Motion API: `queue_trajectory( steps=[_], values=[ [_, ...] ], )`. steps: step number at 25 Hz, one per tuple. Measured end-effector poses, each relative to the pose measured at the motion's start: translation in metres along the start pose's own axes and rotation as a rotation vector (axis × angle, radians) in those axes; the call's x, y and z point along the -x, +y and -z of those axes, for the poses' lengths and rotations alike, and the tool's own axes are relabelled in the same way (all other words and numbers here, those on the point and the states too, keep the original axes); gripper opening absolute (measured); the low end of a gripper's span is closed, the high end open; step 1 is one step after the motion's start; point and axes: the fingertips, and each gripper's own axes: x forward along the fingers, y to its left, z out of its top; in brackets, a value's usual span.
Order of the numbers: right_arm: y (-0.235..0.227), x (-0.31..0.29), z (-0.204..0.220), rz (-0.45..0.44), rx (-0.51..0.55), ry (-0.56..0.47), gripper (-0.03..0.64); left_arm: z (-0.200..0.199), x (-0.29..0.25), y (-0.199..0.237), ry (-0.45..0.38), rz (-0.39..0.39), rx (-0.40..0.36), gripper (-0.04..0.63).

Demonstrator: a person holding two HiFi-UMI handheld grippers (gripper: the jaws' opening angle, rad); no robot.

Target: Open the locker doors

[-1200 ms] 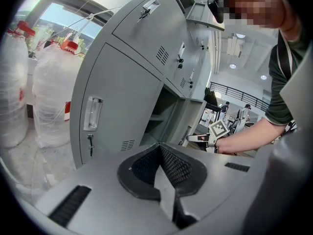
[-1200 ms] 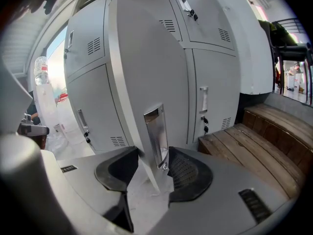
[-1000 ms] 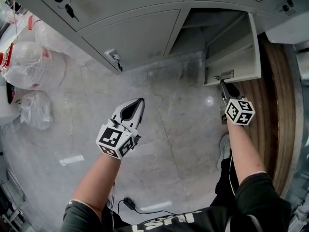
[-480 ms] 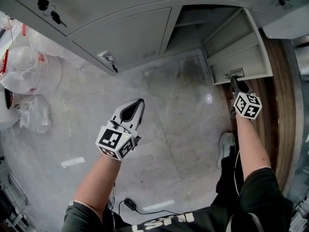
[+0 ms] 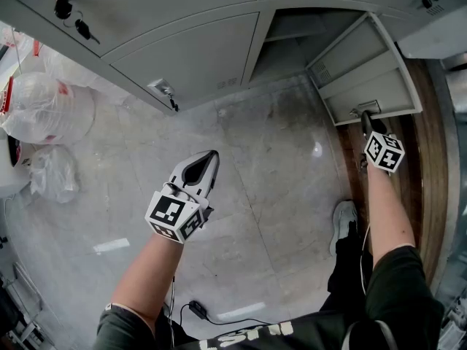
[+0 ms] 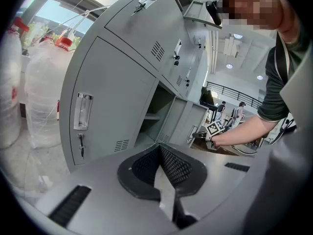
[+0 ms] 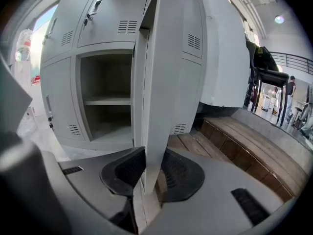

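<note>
1. Grey metal locker door (image 5: 368, 71), lower row, stands open next to the wooden bench (image 7: 244, 146).
2. Right hand-held gripper (image 7: 149, 173) is clamped on that door's free edge.
3. Left hand-held gripper (image 5: 206, 160) has its jaws together with nothing between them, over the stone floor (image 5: 270, 166), well apart from the closed grey neighbouring door (image 5: 197, 57).

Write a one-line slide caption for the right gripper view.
Right gripper clamped on the edge of the open grey metal locker door, shelved compartment exposed at left.

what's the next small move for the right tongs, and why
Probably open the right tongs and let go: they pinch the edge of the lower locker door, which already stands swung wide with its compartment exposed. The neighbouring door is closed.
</note>
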Motion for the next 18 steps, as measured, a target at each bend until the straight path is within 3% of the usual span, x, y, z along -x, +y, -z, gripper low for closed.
queue_trajectory(
  steps=[8, 13, 18],
  values=[
    [-0.003, -0.002, 0.000, 0.030, 0.002, 0.000, 0.118, -0.006, 0.004, 0.000, -0.007, 0.003, -0.014, 0.006],
    [0.001, 0.006, 0.007, 0.056, -0.054, 0.007, 0.193, -0.013, 0.008, -0.002, -0.020, 0.003, -0.019, 0.006],
    [0.046, 0.026, 0.040, -0.018, -0.134, 0.056, 0.201, -0.020, 0.018, -0.004, -0.033, -0.005, -0.029, 0.006]
  ],
)
